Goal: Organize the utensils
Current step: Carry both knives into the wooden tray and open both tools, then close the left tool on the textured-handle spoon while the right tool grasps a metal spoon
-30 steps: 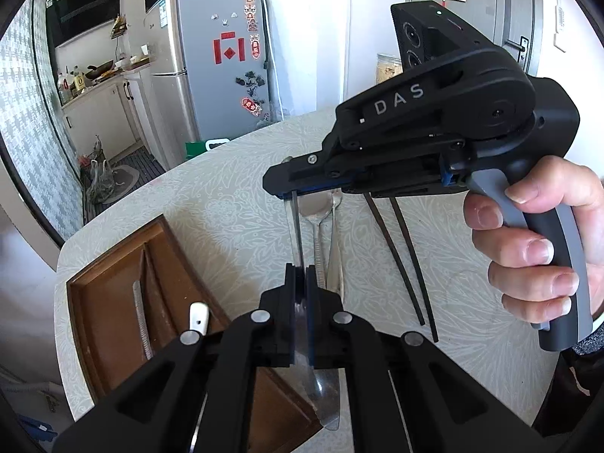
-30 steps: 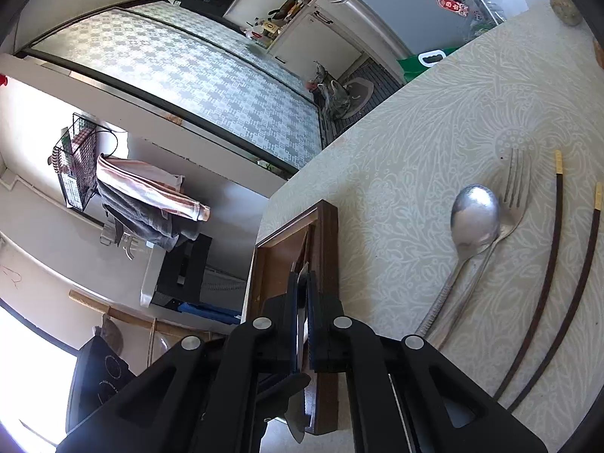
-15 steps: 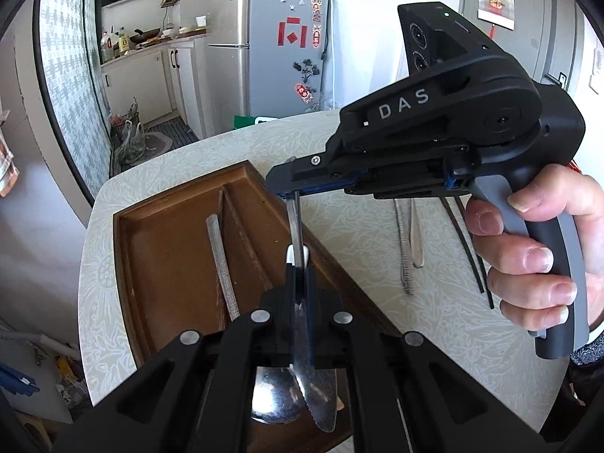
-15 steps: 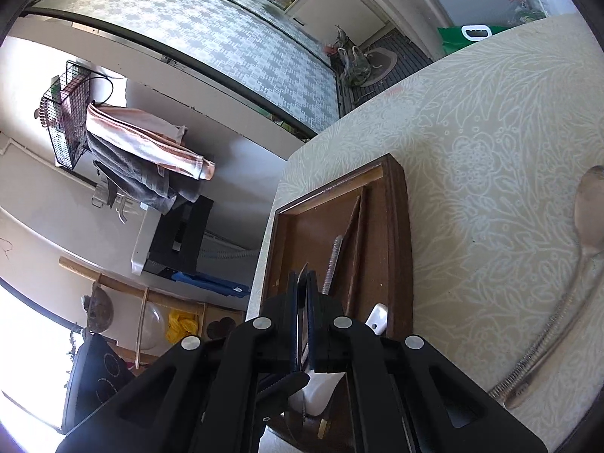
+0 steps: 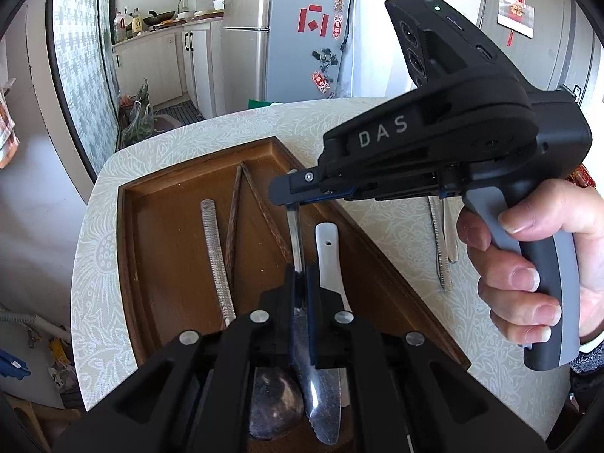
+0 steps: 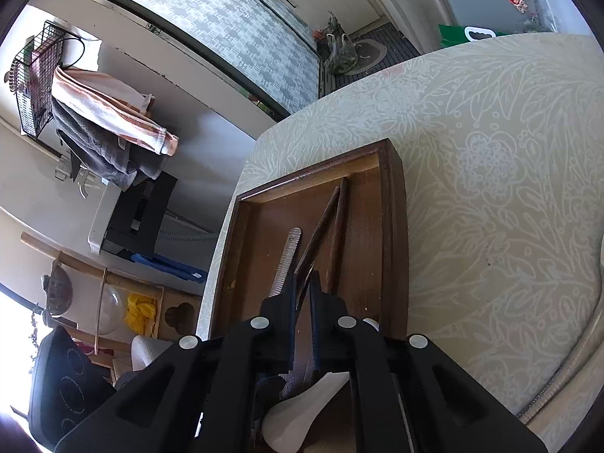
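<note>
A steel table knife [image 5: 296, 234] hangs over the brown wooden tray [image 5: 128, 264], its serrated blade toward my left camera. My left gripper [image 5: 301, 275] is shut on the knife near the start of the blade. My right gripper [image 5: 287, 190], held by a person's hand [image 5: 528, 283], sits at the handle's far end. In the right wrist view the right gripper [image 6: 302, 287] has its jaws opening. The thin knife handle [image 6: 307, 275] stands between the pads with a gap beside it, above the tray [image 6: 392, 226].
In the tray lie a white ceramic spoon [image 5: 328, 249], a metal spoon with a ribbed handle [image 5: 217, 256] and a pair of wooden chopsticks [image 5: 234, 219]. More metal utensils [image 5: 439, 249] rest on the patterned table right of the tray. The table edge runs close on the tray's left.
Both grippers carried the knife from above the bare table leftward to above the tray and a little lower. The gap between the right gripper's pads has widened slightly.
</note>
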The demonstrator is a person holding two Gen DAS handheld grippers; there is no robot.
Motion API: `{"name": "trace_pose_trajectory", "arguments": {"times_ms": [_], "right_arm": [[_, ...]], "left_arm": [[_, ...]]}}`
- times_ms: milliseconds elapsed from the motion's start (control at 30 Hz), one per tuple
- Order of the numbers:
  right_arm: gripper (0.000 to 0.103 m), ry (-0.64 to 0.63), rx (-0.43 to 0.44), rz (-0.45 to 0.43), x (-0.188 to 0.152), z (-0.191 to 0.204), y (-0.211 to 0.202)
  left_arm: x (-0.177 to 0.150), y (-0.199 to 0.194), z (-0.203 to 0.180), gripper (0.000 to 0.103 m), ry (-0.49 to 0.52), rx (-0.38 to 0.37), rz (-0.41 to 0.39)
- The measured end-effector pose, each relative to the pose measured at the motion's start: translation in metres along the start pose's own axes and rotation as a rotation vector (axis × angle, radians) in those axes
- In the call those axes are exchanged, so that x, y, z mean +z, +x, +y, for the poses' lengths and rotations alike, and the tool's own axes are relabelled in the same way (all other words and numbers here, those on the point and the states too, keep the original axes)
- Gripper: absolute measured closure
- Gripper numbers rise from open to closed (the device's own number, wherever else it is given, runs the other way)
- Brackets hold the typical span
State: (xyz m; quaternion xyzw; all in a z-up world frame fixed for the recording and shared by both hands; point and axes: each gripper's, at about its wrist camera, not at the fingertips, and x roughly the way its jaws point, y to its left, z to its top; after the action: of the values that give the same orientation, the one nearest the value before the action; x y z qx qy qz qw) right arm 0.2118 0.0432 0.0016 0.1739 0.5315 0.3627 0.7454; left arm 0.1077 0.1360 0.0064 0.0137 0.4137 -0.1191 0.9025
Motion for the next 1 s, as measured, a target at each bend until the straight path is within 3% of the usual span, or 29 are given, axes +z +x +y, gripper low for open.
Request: {"name": "trace_pose_trajectory", "arguments": {"times_ms": [133,200,300,367,433,633,833,1000], "right_arm": [[0.085,0.015,0.004,0.005,-0.002,-0.003,0.002],[0.061,0.019,0.011,-0.001,-0.003,-0.004,0.000],[0.048,0.022,0.014,-0.010,-0.004,-0.004,-0.005],[0.043,0.015,0.010,-0.020,-0.006,-0.003,-0.010],[0.040,-0.008,-0.009,-0.037,-0.009,0.000,-0.017],[0.032,-0.085,-0.103,-0.106,-0.017,-0.002,-0.051],[0.018,-0.112,-0.174,-0.164,-0.026,-0.032,-0.100],[0.017,-0.115,-0.282,-0.221,-0.032,-0.072,-0.145]], "left_arm": [[-0.002,0.002,0.001,0.097,-0.005,0.013,0.007],[-0.003,0.004,0.003,0.097,-0.011,0.012,0.013],[-0.003,0.005,0.008,0.096,-0.020,0.020,0.017],[-0.006,0.002,0.010,0.089,-0.028,0.024,0.009],[-0.007,-0.005,0.011,0.059,-0.032,0.025,-0.021],[-0.005,-0.021,-0.004,0.031,-0.019,0.016,-0.056],[-0.001,-0.021,-0.049,0.018,0.072,-0.038,-0.068],[0.002,-0.002,-0.092,0.018,0.149,-0.057,-0.054]]}}
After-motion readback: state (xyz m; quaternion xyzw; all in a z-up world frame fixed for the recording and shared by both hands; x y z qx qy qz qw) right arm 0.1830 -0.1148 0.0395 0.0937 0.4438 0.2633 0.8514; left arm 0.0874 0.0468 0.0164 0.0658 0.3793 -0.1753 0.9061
